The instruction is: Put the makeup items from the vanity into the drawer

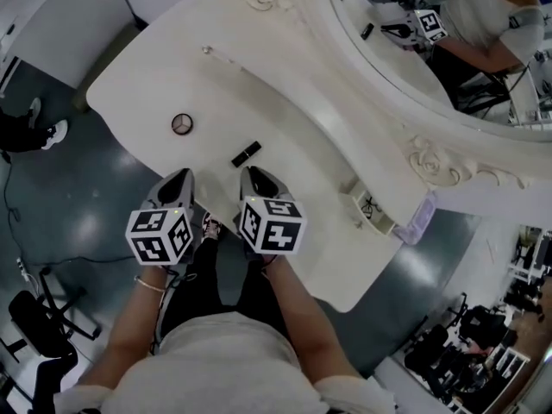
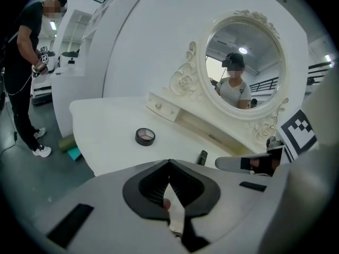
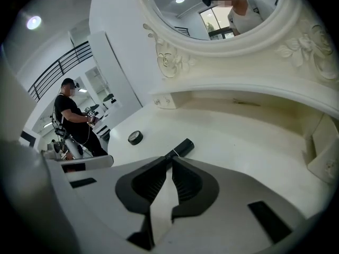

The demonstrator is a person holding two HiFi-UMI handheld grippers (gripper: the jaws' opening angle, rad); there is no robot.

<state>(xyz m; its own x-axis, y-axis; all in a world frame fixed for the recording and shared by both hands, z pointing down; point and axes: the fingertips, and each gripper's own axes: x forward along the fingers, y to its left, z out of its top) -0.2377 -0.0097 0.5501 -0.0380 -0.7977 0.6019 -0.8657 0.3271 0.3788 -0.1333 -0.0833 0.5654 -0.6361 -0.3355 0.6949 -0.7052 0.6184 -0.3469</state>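
Note:
A round compact and a black lipstick tube lie on the white vanity top. My left gripper hovers at the table's near edge, just short of the compact, its jaws shut and empty. My right gripper is beside it, also shut and empty, its tip just short of the tube. In the left gripper view the compact and tube lie beyond the closed tips. In the right gripper view the tube sits right past the closed tips, the compact further left.
A small drawer stands pulled out at the vanity's right end; another drawer with a knob is closed at the left. An ornate oval mirror backs the table. A person in black stands off to the left.

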